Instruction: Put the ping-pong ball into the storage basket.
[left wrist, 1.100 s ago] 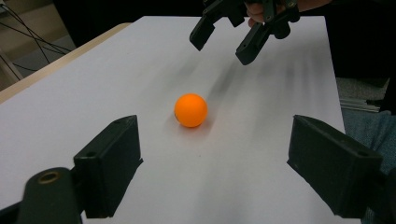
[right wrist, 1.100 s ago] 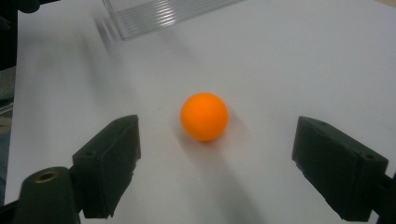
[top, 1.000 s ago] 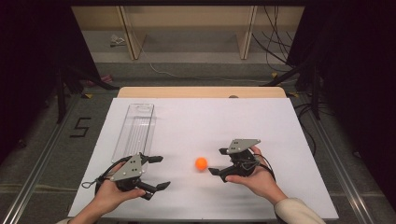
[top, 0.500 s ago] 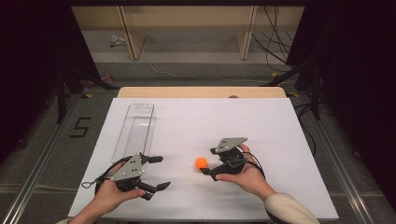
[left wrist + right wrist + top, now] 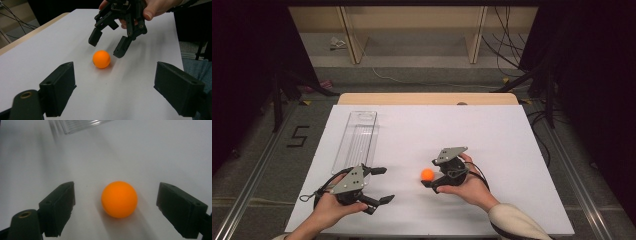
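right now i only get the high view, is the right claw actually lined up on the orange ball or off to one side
Observer: Lined up. In the right gripper view the orange ball sits between the two jaws of the right claw, which stand wide open and clear of it on both sides.
Operator: is it touching the ball yet
Observer: No. The left gripper view shows the right claw with its tips just behind the ball, a gap showing at each tip.
Operator: and the left claw, can it get in the way
Observer: Unlikely, I'd say. The left claw is open and points at the ball from well back, with bare white table between.
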Action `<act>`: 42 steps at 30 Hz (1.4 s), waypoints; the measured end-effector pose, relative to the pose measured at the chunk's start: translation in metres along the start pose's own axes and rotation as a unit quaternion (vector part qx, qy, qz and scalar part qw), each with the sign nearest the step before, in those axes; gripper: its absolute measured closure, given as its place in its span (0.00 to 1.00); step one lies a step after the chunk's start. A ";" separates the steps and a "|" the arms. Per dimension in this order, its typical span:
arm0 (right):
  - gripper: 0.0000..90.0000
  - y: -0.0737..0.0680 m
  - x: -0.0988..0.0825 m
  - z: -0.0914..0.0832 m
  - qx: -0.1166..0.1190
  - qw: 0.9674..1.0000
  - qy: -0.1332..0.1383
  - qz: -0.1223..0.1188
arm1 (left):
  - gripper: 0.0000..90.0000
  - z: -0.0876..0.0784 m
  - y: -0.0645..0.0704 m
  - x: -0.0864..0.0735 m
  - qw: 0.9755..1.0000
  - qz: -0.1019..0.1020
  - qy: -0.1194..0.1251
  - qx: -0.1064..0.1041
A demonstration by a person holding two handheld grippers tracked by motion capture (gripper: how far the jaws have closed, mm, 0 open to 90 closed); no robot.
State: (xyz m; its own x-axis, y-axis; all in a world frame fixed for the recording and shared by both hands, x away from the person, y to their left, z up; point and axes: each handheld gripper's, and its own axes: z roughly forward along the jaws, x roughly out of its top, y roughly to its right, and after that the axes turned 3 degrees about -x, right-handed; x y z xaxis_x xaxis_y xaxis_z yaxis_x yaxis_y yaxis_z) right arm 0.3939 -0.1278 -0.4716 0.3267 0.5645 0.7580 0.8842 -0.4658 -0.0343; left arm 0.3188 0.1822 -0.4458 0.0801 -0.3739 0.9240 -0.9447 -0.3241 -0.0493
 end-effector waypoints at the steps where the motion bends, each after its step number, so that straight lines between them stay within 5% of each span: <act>1: 0.18 0.000 0.000 0.002 0.001 1.000 -0.002 -0.001 | 0.18 0.000 0.000 0.000 1.000 0.000 0.000 0.000; 19: 0.25 0.000 0.000 0.023 -0.002 1.000 -0.027 -0.005 | 0.18 0.000 0.000 0.000 1.000 0.000 0.001 -0.002; 42: 0.48 0.000 -0.001 0.027 -0.013 0.999 -0.041 -0.019 | 0.18 0.000 0.000 0.000 1.000 0.000 0.001 -0.003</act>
State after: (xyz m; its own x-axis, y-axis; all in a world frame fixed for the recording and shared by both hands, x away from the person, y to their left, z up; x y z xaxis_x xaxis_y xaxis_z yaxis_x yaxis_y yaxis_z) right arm 0.4030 -0.1100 -0.4904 0.3194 0.6358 0.7026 0.8879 -0.4599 0.0125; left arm 0.3186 0.1822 -0.4456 0.0797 -0.3722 0.9247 -0.9466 -0.3189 -0.0468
